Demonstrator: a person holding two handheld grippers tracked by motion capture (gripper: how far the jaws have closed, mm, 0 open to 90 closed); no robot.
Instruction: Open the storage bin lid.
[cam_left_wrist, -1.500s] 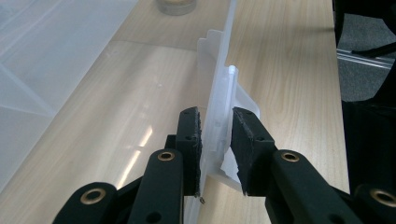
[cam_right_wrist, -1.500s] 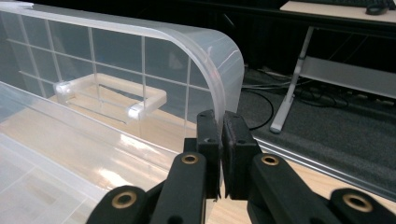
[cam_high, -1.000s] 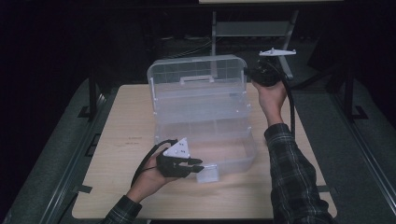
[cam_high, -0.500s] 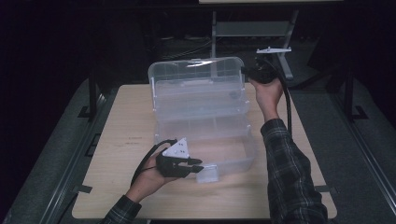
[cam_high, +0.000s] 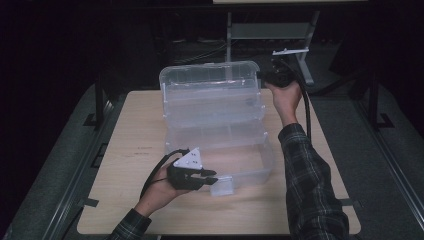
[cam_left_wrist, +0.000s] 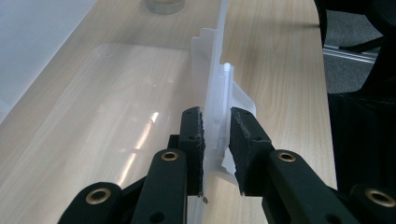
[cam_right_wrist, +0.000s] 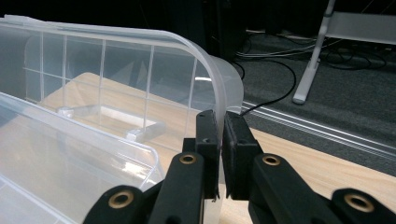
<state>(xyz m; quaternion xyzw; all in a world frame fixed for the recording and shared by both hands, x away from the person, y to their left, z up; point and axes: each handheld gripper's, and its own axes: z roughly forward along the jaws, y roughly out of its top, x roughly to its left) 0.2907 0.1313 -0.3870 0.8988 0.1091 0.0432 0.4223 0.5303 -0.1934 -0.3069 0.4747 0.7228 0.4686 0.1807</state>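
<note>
My left fingers (cam_left_wrist: 215, 130) clamp the box's front latch (cam_left_wrist: 219, 107), right fingers (cam_right_wrist: 221, 135) pinch the lid (cam_right_wrist: 140, 60) edge; thin slick plastic may slip, lid drops

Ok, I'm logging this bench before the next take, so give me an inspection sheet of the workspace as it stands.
Surface: light wooden table, bare around the box.
Job's things: clear plastic storage box with its lid raised upright at the back.
Clutter: a round glass-like object at the table's far end in the left gripper view, cut off by the frame.
Grippers: left gripper clamped on the box's front latch; right gripper shut on the lid's rim at its right corner.
Cables: one black cable trails from the right gripper; more lie on the floor behind.
Surroundings: dark room, grey metal stand behind the table.
</note>
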